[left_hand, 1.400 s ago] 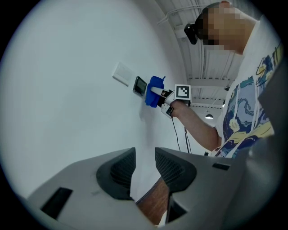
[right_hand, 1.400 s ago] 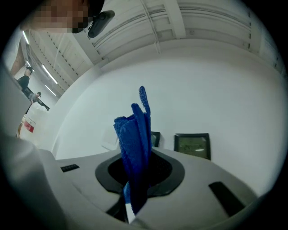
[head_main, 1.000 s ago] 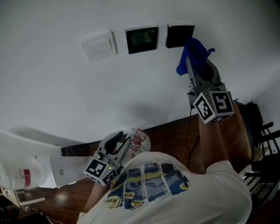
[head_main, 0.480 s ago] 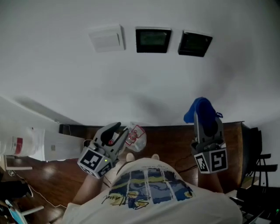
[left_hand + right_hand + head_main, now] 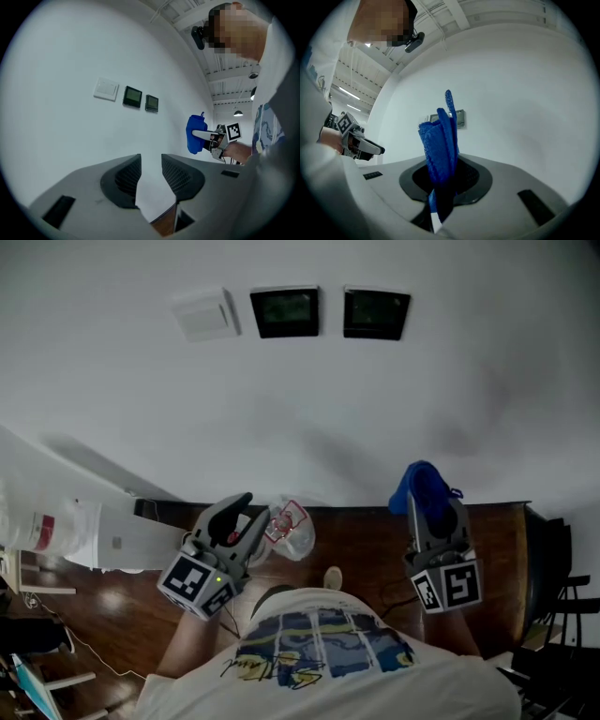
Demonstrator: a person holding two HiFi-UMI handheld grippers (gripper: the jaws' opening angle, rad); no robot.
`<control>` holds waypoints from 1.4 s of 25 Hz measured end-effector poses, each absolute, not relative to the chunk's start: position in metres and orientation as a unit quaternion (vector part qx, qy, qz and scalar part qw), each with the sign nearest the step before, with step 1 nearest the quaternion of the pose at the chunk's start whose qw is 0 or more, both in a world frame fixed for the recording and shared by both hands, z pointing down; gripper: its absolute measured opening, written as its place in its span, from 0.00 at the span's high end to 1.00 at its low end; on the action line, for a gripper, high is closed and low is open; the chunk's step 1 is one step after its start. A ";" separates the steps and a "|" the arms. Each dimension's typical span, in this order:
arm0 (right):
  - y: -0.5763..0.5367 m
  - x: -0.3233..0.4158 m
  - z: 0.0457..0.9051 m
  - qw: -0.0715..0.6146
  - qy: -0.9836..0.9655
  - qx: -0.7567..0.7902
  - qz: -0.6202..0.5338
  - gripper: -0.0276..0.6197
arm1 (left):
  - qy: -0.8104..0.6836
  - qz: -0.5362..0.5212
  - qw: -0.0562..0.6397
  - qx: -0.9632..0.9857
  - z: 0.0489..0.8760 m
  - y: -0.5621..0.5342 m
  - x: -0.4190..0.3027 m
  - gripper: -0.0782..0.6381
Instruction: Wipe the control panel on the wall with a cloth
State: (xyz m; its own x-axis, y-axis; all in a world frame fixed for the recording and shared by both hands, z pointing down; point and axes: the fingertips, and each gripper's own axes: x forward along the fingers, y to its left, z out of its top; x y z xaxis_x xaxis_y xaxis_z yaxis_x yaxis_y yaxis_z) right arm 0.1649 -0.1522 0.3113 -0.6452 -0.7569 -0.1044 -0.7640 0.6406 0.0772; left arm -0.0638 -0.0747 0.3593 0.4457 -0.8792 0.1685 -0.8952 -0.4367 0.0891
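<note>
White wall fills the far side, above a dark wooden floor (image 5: 356,540). High on the wall sit a white switch plate (image 5: 204,313), the left control panel (image 5: 285,311) just to its right, and the right control panel (image 5: 376,313) beside that. Both grippers hang low, well apart from the panels. The right gripper (image 5: 437,521) has its jaws closed on a blue cloth (image 5: 422,486), which stands bunched and upright above them; in the right gripper view the cloth (image 5: 440,145) partly covers a panel behind it. The left gripper (image 5: 249,514) is on the near left, and its own view shows its jaws a little apart with only wall and floor between them. A crumpled clear bag (image 5: 291,529) lies on the floor beside it.
</note>
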 end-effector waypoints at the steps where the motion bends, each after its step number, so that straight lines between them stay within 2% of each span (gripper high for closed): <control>1: -0.145 0.167 0.310 0.032 0.903 -0.424 0.060 0.82 | -0.520 0.047 0.079 0.849 0.356 -0.070 -0.061 0.73; 18: -0.022 0.149 0.318 0.002 0.896 -0.443 0.038 0.83 | -0.489 0.039 0.084 0.867 0.369 0.032 -0.072 0.73; 35: 0.033 0.132 0.316 -0.006 0.901 -0.431 0.056 0.83 | -0.487 0.022 0.074 0.870 0.366 0.084 -0.071 0.73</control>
